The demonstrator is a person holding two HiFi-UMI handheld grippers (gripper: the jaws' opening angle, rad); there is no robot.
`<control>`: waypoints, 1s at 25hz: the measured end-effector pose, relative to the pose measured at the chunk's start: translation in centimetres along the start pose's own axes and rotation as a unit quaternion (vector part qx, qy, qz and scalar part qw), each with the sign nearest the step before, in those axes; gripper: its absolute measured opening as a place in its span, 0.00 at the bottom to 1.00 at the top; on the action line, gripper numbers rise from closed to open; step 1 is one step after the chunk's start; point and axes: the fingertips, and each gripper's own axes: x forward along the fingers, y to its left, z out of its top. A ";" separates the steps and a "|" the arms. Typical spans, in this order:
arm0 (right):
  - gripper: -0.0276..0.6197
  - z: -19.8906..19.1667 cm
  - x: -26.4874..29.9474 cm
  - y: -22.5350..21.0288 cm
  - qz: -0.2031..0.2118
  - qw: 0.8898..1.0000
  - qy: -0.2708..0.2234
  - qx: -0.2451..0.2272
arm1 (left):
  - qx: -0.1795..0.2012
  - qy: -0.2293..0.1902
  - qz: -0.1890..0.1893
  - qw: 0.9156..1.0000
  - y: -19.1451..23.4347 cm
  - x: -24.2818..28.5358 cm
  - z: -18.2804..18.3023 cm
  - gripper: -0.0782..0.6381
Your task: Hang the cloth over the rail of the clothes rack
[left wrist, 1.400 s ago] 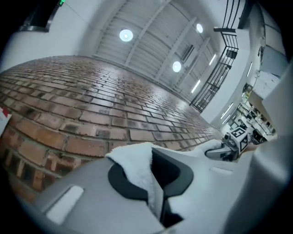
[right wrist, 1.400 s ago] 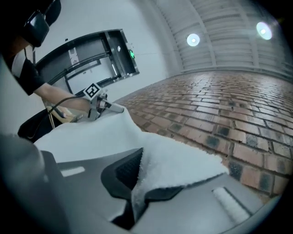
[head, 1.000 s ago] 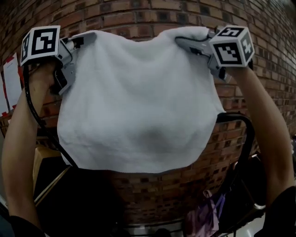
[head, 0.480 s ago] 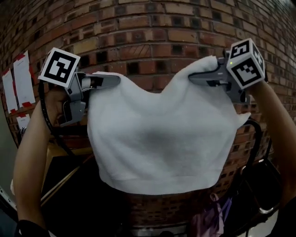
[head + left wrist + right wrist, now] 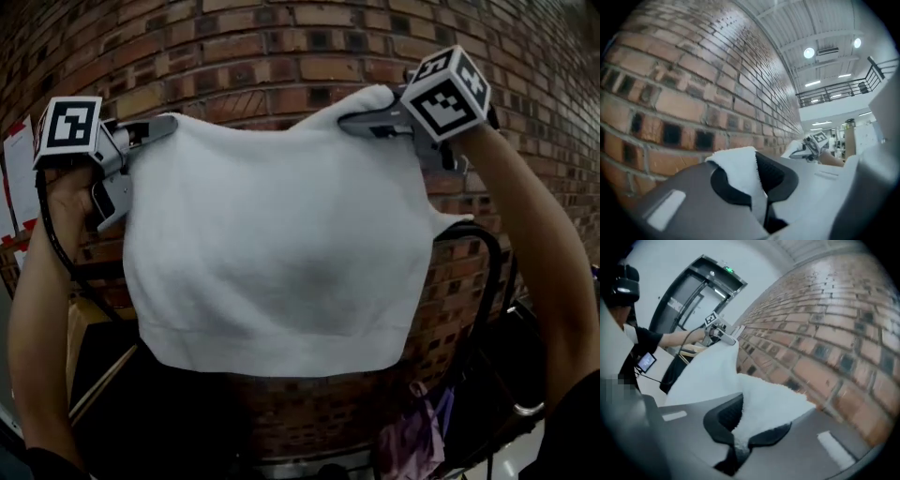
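Cloth: the white cloth (image 5: 281,244), a soft terry-like fabric with a stitched hem band along its lower edge, is hanging spread out in the air in front of the brick wall. It is being held by its two top corners and is sagging slightly between them.
Left gripper: the left gripper (image 5: 159,129), at 10 o'clock in the head view, is clamping its grey jaws and dark pads on the cloth's top left corner. A tuft of fabric is sticking out past the pads.
Right gripper: the right gripper (image 5: 356,120), at 1 o'clock, is pinching the top right corner, jaws clenched on the fabric.
Markers: each gripper is carrying a cube printed with black-and-white square codes.
Wall: the brick wall (image 5: 281,56) is showing rough red-brown bricks with dark rectangular recesses.
Rack: a black curved tube (image 5: 494,272) at 4 o'clock, probably part of the clothes rack, is standing behind the cloth's right edge.
Labels: paper sheets (image 5: 19,178) at 9 o'clock are hanging on the wall, their print too small to read.
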 end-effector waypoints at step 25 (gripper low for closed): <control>0.06 5.9 -4.2 -4.2 -0.096 0.991 -0.087 -0.014 | 0.043 -0.167 -0.040 0.984 -2.7 -1.0 7.8 0.15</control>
